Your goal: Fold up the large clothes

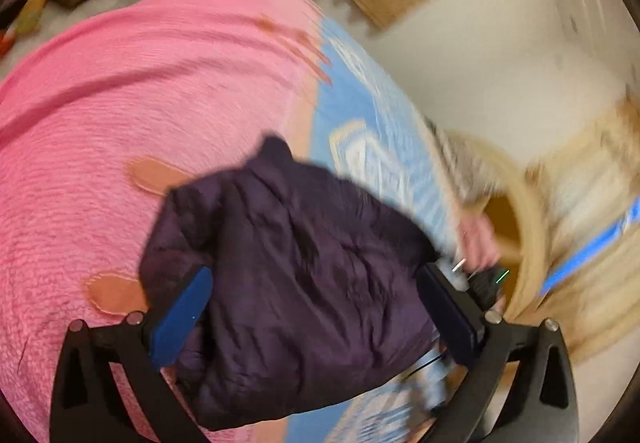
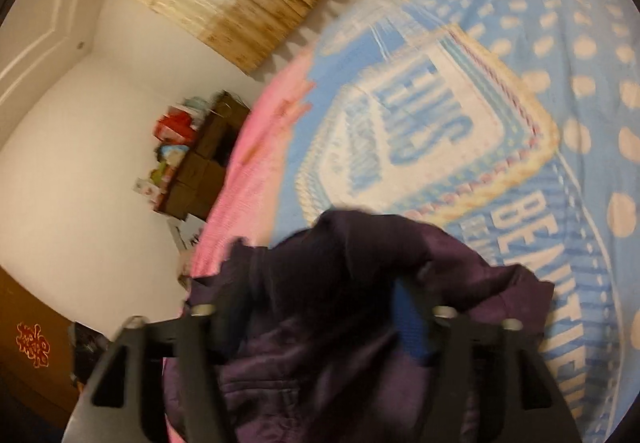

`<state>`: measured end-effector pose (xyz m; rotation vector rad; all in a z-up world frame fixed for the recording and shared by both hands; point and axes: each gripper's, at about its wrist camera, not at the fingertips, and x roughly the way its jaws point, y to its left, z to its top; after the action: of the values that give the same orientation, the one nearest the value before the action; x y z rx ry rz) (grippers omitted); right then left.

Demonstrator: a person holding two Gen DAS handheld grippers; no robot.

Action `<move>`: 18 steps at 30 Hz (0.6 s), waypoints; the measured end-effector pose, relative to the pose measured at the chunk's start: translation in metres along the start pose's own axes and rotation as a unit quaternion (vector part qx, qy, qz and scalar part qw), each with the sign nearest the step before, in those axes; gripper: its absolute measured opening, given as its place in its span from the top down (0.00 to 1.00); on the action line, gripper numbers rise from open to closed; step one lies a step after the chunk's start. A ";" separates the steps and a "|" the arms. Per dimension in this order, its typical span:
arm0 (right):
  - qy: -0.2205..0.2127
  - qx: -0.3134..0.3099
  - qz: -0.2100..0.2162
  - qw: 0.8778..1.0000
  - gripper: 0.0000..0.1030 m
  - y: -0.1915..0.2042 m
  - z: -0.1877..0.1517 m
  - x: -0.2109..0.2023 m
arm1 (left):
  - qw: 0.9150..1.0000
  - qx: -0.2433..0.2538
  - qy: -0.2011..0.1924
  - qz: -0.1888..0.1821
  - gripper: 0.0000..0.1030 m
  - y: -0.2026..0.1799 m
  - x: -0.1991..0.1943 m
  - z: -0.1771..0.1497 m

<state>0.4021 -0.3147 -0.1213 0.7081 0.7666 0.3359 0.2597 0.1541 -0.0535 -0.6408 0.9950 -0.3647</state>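
Both grippers stood open, left gripper [image 1: 312, 319] spread wide and right gripper [image 2: 320, 327] partly, gripping nothing, so the bundled purple jacket [image 1: 304, 283] could rest on the bed [image 1: 100, 103].

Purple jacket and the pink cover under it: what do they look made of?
Purple jacket: probably thin synthetic shell, padded; slight sheen, puffy crinkled folds. Pink cover: looks like soft fleece or terry; matte, fine ribbed nap. Motion blur leaves both uncertain.

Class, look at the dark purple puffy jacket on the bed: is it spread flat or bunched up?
Bunched up: the dark purple puffy jacket sits as a rumpled, creased mound, not laid flat.
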 end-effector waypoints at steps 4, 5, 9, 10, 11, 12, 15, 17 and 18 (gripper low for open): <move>-0.061 -0.087 -0.085 0.991 0.27 0.041 -0.003 -0.036 | 0.993 0.101 0.008 0.063 0.00 -0.032 0.041 -0.024; -0.058 -0.110 -0.075 0.989 0.27 0.051 -0.006 -0.039 | 0.991 0.113 0.004 0.069 0.00 -0.037 0.043 -0.024; 0.010 -0.229 -0.125 0.965 0.27 0.088 -0.023 -0.009 | 0.976 0.174 -0.002 0.132 0.00 -0.058 0.063 -0.012; 0.023 -0.243 -0.134 0.961 0.27 0.090 -0.025 0.002 | 0.970 0.189 -0.005 0.154 0.00 -0.063 0.066 -0.007; 0.036 -0.245 -0.137 0.959 0.27 0.089 -0.026 0.011 | 0.966 0.199 -0.007 0.166 0.00 -0.065 0.066 -0.003; 0.063 -0.244 -0.137 0.958 0.27 0.086 -0.026 0.028 | 0.960 0.214 -0.006 0.181 0.00 -0.068 0.068 0.000; 0.115 -0.260 -0.164 0.945 0.28 0.075 -0.035 0.066 | 0.948 0.243 0.019 0.203 0.07 -0.067 0.094 0.005; 0.145 -0.279 -0.189 0.930 0.29 0.069 -0.047 0.086 | 0.942 0.253 0.039 0.218 0.14 -0.059 0.113 0.005; 0.142 -0.288 -0.200 0.926 0.36 0.068 -0.050 0.088 | 0.941 0.257 0.046 0.216 0.18 -0.053 0.121 0.002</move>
<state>0.4238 -0.1970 -0.1450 -0.0615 1.0040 0.2717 0.3225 0.0466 -0.0975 0.0744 1.0445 -0.2483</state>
